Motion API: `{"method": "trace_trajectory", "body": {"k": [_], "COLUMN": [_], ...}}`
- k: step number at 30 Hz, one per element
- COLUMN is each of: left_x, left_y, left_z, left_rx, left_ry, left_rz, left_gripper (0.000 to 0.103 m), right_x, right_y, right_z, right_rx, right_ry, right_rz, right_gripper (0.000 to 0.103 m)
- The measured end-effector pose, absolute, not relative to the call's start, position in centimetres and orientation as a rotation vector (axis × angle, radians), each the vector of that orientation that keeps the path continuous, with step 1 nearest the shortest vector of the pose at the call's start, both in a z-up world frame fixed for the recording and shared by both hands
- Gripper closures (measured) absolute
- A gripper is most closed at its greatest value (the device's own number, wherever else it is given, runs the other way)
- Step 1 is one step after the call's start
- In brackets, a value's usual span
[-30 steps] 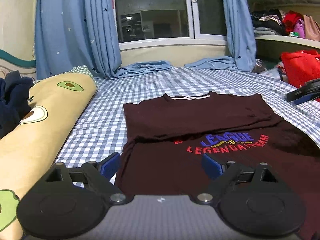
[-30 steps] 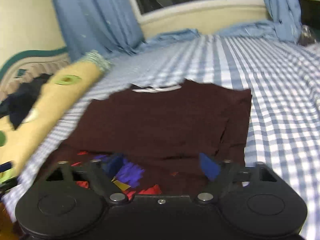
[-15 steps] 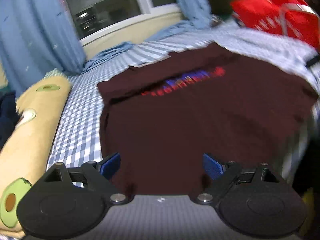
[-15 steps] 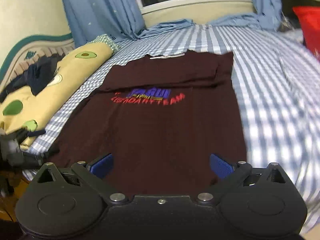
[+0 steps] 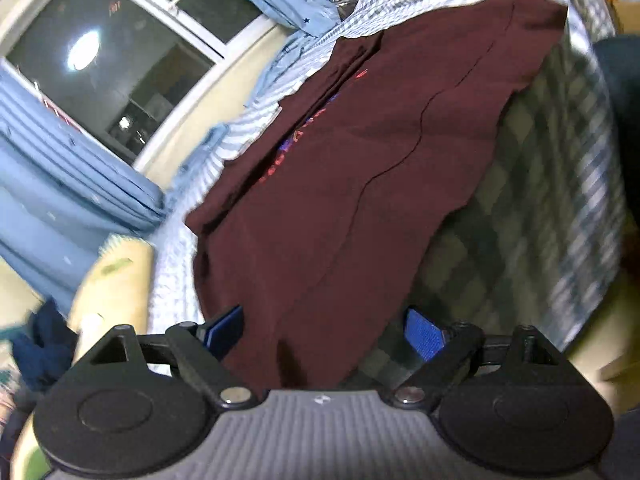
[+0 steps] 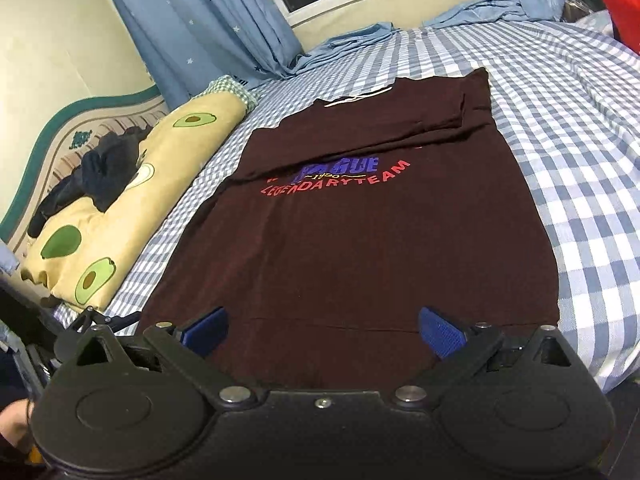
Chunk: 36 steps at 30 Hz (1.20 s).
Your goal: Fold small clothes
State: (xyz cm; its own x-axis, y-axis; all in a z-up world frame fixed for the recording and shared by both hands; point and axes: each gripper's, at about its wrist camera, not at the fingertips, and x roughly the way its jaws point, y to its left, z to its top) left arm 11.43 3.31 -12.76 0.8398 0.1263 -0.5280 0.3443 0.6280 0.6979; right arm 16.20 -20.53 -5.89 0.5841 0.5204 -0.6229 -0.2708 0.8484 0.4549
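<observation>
A blue-and-white checked bedsheet (image 6: 568, 128) covers the bed. Along its left edge lies a long yellow avocado-print pillow (image 6: 132, 204), dark bunched clothing (image 6: 100, 172) on top. Blue star-patterned curtains (image 6: 200, 20) hang behind.

Likely bedroom: checked bed (image 6: 560, 128), curtains (image 6: 208, 20)

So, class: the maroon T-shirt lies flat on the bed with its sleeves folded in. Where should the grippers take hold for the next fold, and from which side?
Probably the bottom hem of the maroon T-shirt, one gripper at each near corner, coming in from the foot edge of the checked bedsheet. The hem lies nearest both open grippers, the left gripper and the right gripper, and overhangs slightly, so a finger can slip under.
</observation>
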Motion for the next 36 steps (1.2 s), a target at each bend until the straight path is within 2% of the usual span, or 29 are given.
{"method": "trace_trajectory", "body": {"k": [15, 17, 18, 19, 20, 21, 22, 27, 36], "left_x": [11.3, 12.1, 12.1, 12.1, 11.8, 11.9, 11.9, 13.2, 18.5], "left_y": [1.9, 1.9, 1.8, 1.6, 1.4, 1.4, 1.5, 2.8, 4.2], "left_z": [-14.3, -15.3, -15.9, -16.2, -16.1, -15.7, -15.1, -10.7, -2.5], "left_rx": [1.087, 1.108, 1.113, 1.130, 1.140, 1.127, 1.094, 0.926, 0.673], "left_ry": [0.388, 0.389, 0.366, 0.368, 0.394, 0.439, 0.481, 0.555, 0.488], "left_rz": [0.017, 0.026, 0.024, -0.007, -0.048, -0.096, -0.130, -0.181, -0.205], "left_gripper": [0.014, 0.022, 0.033, 0.054, 0.066, 0.088, 0.092, 0.096, 0.096], "right_x": [16.0, 15.9, 15.9, 15.9, 16.0, 16.0, 15.9, 14.7, 11.7], "right_y": [-21.3, -21.4, -21.5, -21.7, -21.8, -22.0, -22.3, -23.8, -22.2], "right_z": [-5.4, -5.3, -5.3, -5.4, -5.4, -5.4, -5.2, -4.8, -8.0], "right_rx": [0.355, 0.355, 0.357, 0.360, 0.362, 0.362, 0.357, 0.259, -0.203], "right_ry": [0.805, 0.798, 0.797, 0.799, 0.800, 0.799, 0.791, 0.724, 0.704], "right_rz": [0.466, 0.465, 0.461, 0.457, 0.454, 0.447, 0.437, 0.389, 0.348], "right_gripper": [0.001, 0.001, 0.001, 0.001, 0.001, 0.002, 0.002, 0.002, 0.008]}}
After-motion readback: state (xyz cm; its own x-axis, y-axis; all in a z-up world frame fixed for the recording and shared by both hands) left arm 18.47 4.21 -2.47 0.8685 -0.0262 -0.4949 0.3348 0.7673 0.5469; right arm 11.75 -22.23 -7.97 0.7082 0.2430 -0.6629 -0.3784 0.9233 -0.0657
